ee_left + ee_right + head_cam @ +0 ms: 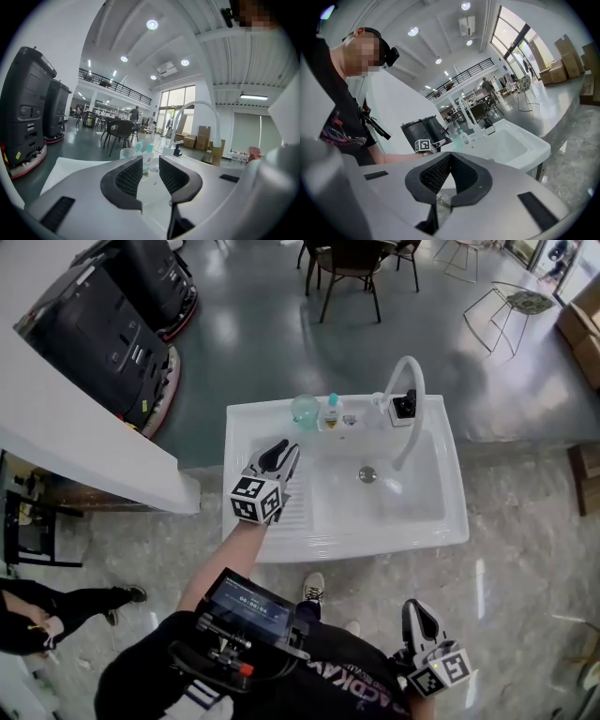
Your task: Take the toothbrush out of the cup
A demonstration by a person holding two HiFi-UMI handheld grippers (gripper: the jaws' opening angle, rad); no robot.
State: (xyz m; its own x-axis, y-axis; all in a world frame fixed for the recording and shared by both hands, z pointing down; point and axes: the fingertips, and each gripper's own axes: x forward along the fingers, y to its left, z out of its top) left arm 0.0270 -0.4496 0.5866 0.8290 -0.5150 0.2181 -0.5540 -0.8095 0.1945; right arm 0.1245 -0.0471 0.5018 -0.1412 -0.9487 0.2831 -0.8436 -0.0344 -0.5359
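Head view: my left gripper (284, 456) is over the sink's (457, 512) left drainer, aimed at the cup (305, 411) on the sink's back ledge. My right gripper (419, 615) is parked low, off the sink, apparently spare.
Left gripper view: jaws slightly apart and empty, lined up on the cup. What looks like the toothbrush (138, 147) is standing in it.
Right gripper view: jaws closed on nothing.

A white sink (441, 521) stands on the grey floor (525, 549). On its back ledge a clear cup (305, 411) and a small bottle (332, 413) stand just beside each other, left of the curved white faucet (418, 390). A drain (367, 474) sits in the basin.
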